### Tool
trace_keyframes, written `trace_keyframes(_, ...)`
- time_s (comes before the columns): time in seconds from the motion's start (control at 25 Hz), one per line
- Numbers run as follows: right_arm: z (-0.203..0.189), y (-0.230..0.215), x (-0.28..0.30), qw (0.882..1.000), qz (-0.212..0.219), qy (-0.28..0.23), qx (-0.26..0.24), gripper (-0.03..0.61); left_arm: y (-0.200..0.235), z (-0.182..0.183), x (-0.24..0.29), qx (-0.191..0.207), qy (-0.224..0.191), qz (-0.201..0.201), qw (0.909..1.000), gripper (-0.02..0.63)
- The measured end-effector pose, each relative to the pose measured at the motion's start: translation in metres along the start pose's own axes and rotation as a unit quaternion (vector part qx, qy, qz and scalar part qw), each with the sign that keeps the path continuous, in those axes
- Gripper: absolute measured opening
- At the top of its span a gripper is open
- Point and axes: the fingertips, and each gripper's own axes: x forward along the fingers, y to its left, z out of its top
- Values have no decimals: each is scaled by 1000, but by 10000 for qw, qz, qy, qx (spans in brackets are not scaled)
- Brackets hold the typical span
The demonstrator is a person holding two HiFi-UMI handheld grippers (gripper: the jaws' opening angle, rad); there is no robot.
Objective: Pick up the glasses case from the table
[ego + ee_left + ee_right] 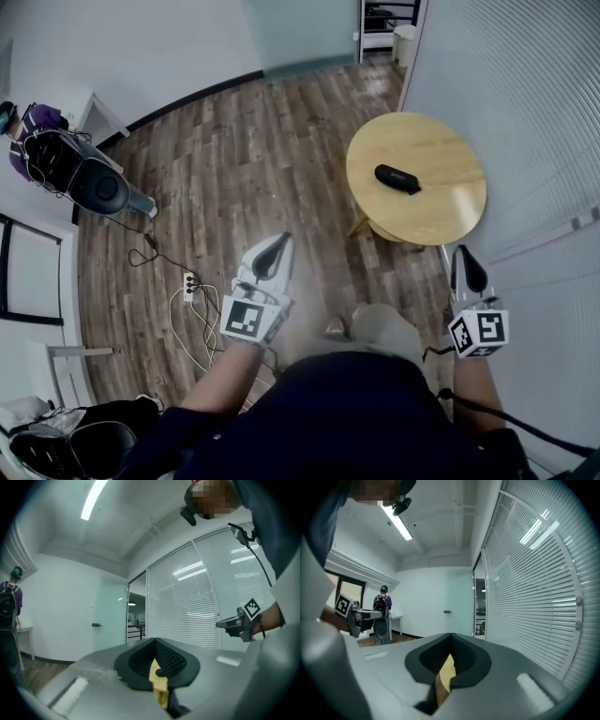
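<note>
Wood-floored room, round table (422, 141), black glasses case (397, 178) print unreadable, left gripper (272, 253) and right gripper (467, 267) closed, empty.

Glasses case (397, 178) sits on the round table (441, 217), out at the far right, and the table stands close against the wall of blinds (525, 112) on the right. Nearer in, the left gripper (280, 241) hangs to the table's near left, well apart from it, over the floor (234, 169); the right gripper (461, 253) is by the table's near edge. Power strip (189, 283) on the floor left of the left gripper, a person (26, 127) far left.
</note>
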Motion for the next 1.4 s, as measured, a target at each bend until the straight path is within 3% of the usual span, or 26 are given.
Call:
trace_keyframes(0.2,-8,-16,43,10000,30,54,-20,9,18,-12,43,22,75,-53,10000,3)
trace_keyframes(0.44,-7,-44,113,9998,82,66,144,9,39,0,105,117,62,-114,9998,3)
trace_keyframes(0.72,-4,-98,209,9997,138,95,175,9,72,7,211,211,255,-104,9994,3)
trace_keyframes(0.96,17,-151,272,9997,45,-238,48,9,83,18,301,326,241,-143,9991,3)
trace_keyframes(1.2,-9,-153,311,9965,790,255,73,9,80,5,368,367,427,-326,9979,3)
trace_keyframes(1.4,-64,-150,325,9943,892,582,67,9,74,-34,404,95,552,-644,9963,3)
